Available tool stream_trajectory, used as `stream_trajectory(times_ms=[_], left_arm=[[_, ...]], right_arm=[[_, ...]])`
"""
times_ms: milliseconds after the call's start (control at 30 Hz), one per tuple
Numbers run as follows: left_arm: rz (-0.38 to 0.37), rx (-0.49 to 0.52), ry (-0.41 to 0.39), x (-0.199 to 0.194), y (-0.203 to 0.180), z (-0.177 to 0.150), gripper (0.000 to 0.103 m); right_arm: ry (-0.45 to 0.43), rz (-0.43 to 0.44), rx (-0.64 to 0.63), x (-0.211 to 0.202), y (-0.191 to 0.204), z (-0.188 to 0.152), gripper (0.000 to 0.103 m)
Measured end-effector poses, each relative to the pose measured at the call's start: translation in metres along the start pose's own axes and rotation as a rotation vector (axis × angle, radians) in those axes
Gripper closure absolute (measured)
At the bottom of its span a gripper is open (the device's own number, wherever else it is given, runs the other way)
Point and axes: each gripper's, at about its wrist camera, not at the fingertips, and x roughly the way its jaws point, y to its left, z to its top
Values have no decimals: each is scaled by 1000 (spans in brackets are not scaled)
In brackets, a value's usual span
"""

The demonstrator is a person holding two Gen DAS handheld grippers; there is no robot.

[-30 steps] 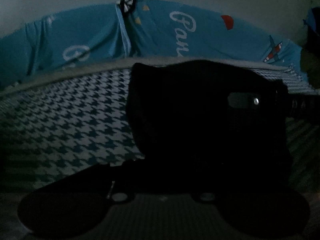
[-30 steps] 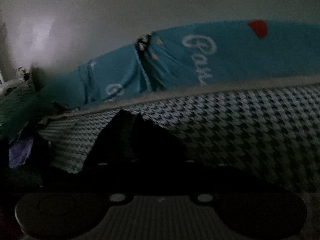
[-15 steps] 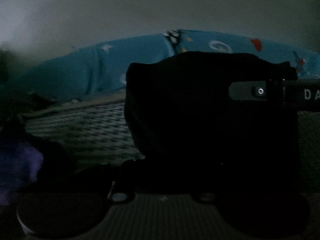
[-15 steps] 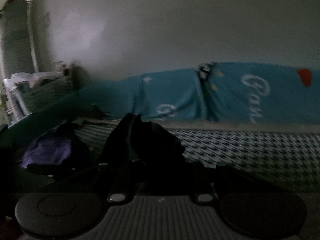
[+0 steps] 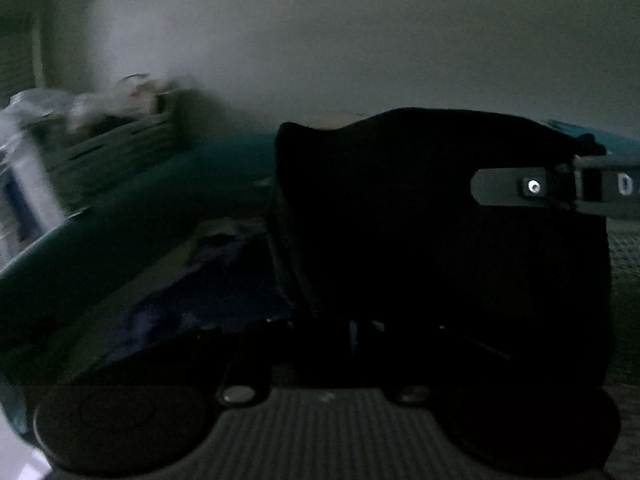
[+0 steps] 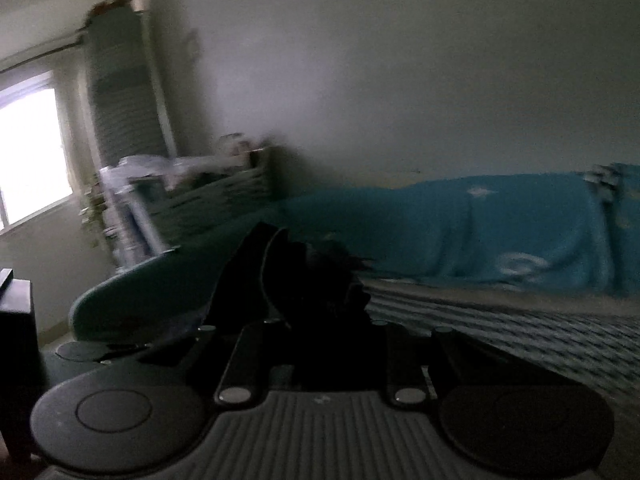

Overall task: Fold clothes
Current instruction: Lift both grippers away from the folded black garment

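A black garment (image 5: 432,240) hangs in front of the left wrist camera and fills the middle and right of that view. My left gripper (image 5: 356,328) is shut on its lower edge, and the cloth hides the fingertips. A grey finger of my right gripper (image 5: 532,187) pinches the garment's upper right edge. In the right wrist view the same black garment (image 6: 304,276) bunches up between the fingers of my right gripper (image 6: 316,320), which is shut on it. Both grippers are lifted above the bed.
A houndstooth sheet (image 6: 540,340) covers the bed, with a blue blanket (image 6: 500,232) along the wall. A cluttered shelf (image 6: 200,196) and a bright window (image 6: 28,160) stand at the left. A purple cloth (image 5: 192,304) lies below left, and dark furniture (image 6: 16,340) sits at the left edge.
Both grippers have risen and swung to the left with the black garment still in them. The sheet and blanket slid right; the shelf and window came into view.
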Motion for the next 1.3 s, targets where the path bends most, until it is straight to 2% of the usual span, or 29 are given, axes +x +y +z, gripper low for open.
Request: stream_trajectory(times_ms=[233,433,633,767,833,900,1033,1100,1200,1267,1300], left_arm=[[130,-87,-5,5,55,0,87],[177,-139,14,13,88,1,87],[214,-126,25,23,105,3,87],[225,-112,32,49,116,15,87],[249,-94,23,55,117,19,92],[265,-83,17,60,118,24,92],[232,-157,50,66,126,25,92],[225,-178,56,67,131,24,91],[189,-232,73,68,141,20,87],[131,-285,101,69,150,17,86],[105,-305,106,69,153,16,84]], right_arm=[[17,109,-15,72,47,16,85],[45,160,26,122,65,20,85],[71,176,129,149,64,10,85],[77,149,249,160,47,1,85],[89,125,304,164,38,-4,85],[103,122,366,168,30,-7,85],[76,82,281,167,31,-4,85],[78,22,253,171,27,-5,83],[78,-50,279,176,13,-8,72],[55,-84,303,171,2,-9,62],[45,-92,318,166,-4,-8,61]])
